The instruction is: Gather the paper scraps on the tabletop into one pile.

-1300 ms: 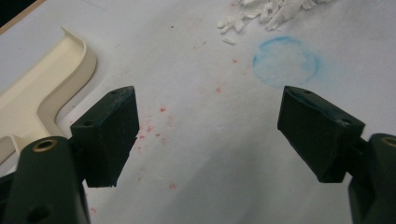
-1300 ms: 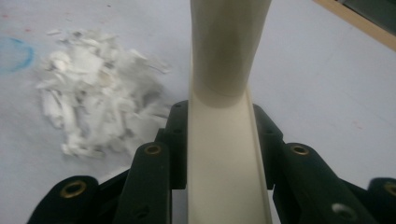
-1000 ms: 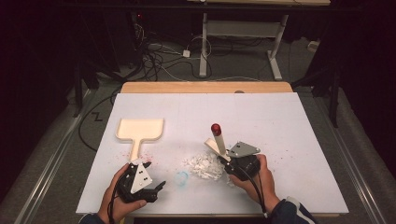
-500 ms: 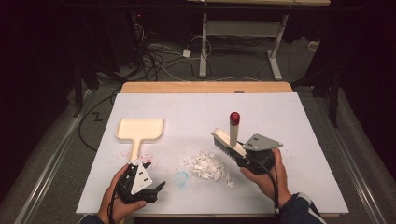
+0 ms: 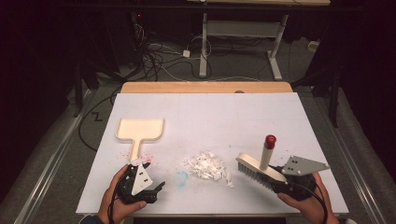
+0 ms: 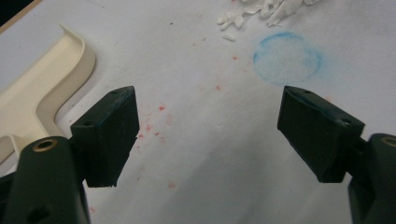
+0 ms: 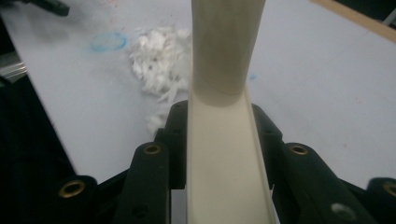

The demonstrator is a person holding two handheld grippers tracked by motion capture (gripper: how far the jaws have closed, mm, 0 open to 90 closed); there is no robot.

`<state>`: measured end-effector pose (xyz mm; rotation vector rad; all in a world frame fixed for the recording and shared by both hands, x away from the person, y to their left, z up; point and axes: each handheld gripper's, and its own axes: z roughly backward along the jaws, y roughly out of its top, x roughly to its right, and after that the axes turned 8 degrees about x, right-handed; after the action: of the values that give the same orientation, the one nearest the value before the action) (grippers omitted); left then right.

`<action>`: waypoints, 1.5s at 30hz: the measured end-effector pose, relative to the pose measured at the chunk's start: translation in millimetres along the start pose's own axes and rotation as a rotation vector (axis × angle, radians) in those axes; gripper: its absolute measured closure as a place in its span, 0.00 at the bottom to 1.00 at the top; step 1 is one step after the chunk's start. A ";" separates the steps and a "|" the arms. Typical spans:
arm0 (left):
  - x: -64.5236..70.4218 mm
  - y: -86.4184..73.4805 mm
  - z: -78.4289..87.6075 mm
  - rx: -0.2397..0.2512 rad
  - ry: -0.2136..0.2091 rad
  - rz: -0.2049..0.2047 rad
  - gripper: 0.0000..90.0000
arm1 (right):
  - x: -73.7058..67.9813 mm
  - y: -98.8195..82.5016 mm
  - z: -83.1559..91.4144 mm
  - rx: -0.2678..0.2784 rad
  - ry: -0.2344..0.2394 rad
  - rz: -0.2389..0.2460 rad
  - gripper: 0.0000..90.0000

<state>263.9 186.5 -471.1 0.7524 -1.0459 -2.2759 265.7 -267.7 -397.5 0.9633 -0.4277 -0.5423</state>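
So the right hand-held gripper (image 5: 275,179) is clamped on the back of a cream brush (image 5: 254,169), jaws pressed tight against both sides of the brush body in the right gripper view. The brush sits at the right side of the white tabletop (image 5: 210,116), bristles pointing down toward the surface, and its handle with the red tip (image 5: 270,140) sticks up at a slight tilt. Can't really tell from the high view if the bristles touch the surface or hang just over it. A bit to the left of the brush there's a little heap of white paper scraps (image 5: 205,164), not touching the bristles, with a few stray bits (image 5: 229,179) between. Just left of the heap is a faint blue ring mark (image 5: 181,177). The left hand-held gripper (image 5: 152,186) sits low near the front edge with its jaws spread wide, nothing between them, just bare tabletop with red specks in the left gripper view. The cream dustpan (image 5: 140,130) lies flat just beyond it, handle pointing back toward that gripper.
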 end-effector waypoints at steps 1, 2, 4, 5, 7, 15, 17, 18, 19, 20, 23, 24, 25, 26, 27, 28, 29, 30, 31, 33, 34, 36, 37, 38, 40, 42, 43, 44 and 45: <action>0.0 0.2 -0.1 -0.002 0.000 -0.001 0.22 | -0.8 -3.5 3.4 -0.010 0.018 -0.007 0.76; -0.1 0.4 -0.2 -0.004 -0.001 -0.004 0.22 | -1.9 -7.0 5.5 -0.019 0.026 -0.016 0.76; 0.4 0.9 -0.9 -0.002 -0.001 -0.002 0.22 | -5.5 -12.5 5.9 -0.046 0.051 -0.008 0.76; 0.7 1.2 -1.1 -0.003 -0.001 -0.003 0.22 | -8.3 -14.2 4.8 -0.055 0.063 -0.003 0.76; 1.2 1.9 -1.4 -0.001 -0.003 -0.003 0.22 | -16.1 -15.6 -1.2 -0.069 0.123 0.001 0.76; 0.7 1.6 -3.0 0.005 -0.014 0.004 0.22 | -26.8 -6.9 -25.8 -0.068 0.146 0.029 0.76; 0.8 1.6 -2.9 0.005 -0.016 0.004 0.22 | -27.7 -3.7 -34.0 -0.061 0.144 0.031 0.76; 0.7 1.6 -2.9 0.005 -0.016 0.002 0.22 | -27.4 -2.0 -37.5 -0.050 0.145 0.028 0.76; 0.6 1.7 -2.9 0.005 -0.016 0.001 0.22 | -27.0 0.0 -41.0 -0.039 0.140 0.024 0.76; 0.5 1.7 -3.0 0.005 -0.015 0.001 0.22 | -26.5 2.4 -44.7 -0.034 0.139 0.023 0.76; 0.7 2.0 -2.7 0.007 -0.016 -0.001 0.22 | -26.1 10.2 -54.1 -0.006 0.134 0.034 0.76; 0.7 1.9 -2.6 0.007 -0.016 -0.001 0.22 | -26.4 13.2 -56.6 -0.003 0.144 0.041 0.76; 0.7 1.7 -2.3 0.008 -0.017 -0.001 0.22 | -27.9 16.2 -57.5 0.004 0.139 0.049 0.76; 0.4 1.5 -2.0 0.008 -0.018 -0.002 0.22 | -29.1 19.3 -57.7 0.012 0.141 0.058 0.76; 0.4 1.2 -1.8 0.009 -0.018 0.001 0.22 | -30.1 22.0 -56.9 0.021 0.149 0.065 0.76; 0.0 0.8 -1.5 0.007 -0.017 0.001 0.22 | -30.8 24.5 -55.6 0.034 0.148 0.070 0.76; -0.2 0.5 -1.2 0.006 -0.016 0.001 0.22 | -31.3 26.7 -53.8 0.043 0.144 0.070 0.76; -0.3 0.3 -0.8 0.006 -0.015 0.001 0.22 | -31.2 28.7 -52.0 0.054 0.144 0.074 0.76; -0.4 0.2 -0.5 0.007 -0.015 0.002 0.22 | -30.9 30.4 -50.1 0.068 0.144 0.075 0.76; -0.2 0.3 0.0 0.008 -0.013 0.001 0.22 | -29.8 33.7 -46.6 0.094 0.137 0.069 0.76; -0.2 0.4 0.2 0.009 -0.012 0.002 0.22 | -29.3 35.5 -45.0 0.108 0.136 0.068 0.76; -0.2 0.7 0.1 0.008 -0.011 0.001 0.22 | -28.0 39.9 -42.2 0.138 0.116 0.069 0.76; -0.3 0.7 0.0 0.009 -0.011 0.001 0.22 | -26.3 41.9 -41.6 0.153 0.108 0.064 0.76; -0.3 0.8 -0.2 0.008 -0.011 0.001 0.22 | -22.2 45.3 -42.0 0.178 0.078 0.056 0.76; -0.6 0.7 -0.4 0.008 -0.012 0.003 0.22 | -20.0 46.6 -43.2 0.187 0.045 0.057 0.76; -0.6 0.6 -0.5 0.007 -0.012 0.002 0.23 | -14.8 47.9 -48.2 0.192 -0.030 0.054 0.76; -0.7 0.5 -0.5 0.007 -0.012 0.002 0.23 | -12.3 47.4 -51.7 0.192 -0.068 0.039 0.76; -0.6 0.4 -0.6 0.005 -0.013 0.001 0.23 | -8.9 46.6 -56.2 0.190 -0.088 0.027 0.76; -0.5 0.4 -0.8 0.004 -0.014 0.000 0.23 | -6.0 45.5 -61.6 0.184 -0.106 0.018 0.76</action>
<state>264.9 186.2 -471.0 0.7394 -1.0568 -2.2825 306.8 -203.2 -390.4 1.1090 -0.5884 -0.5460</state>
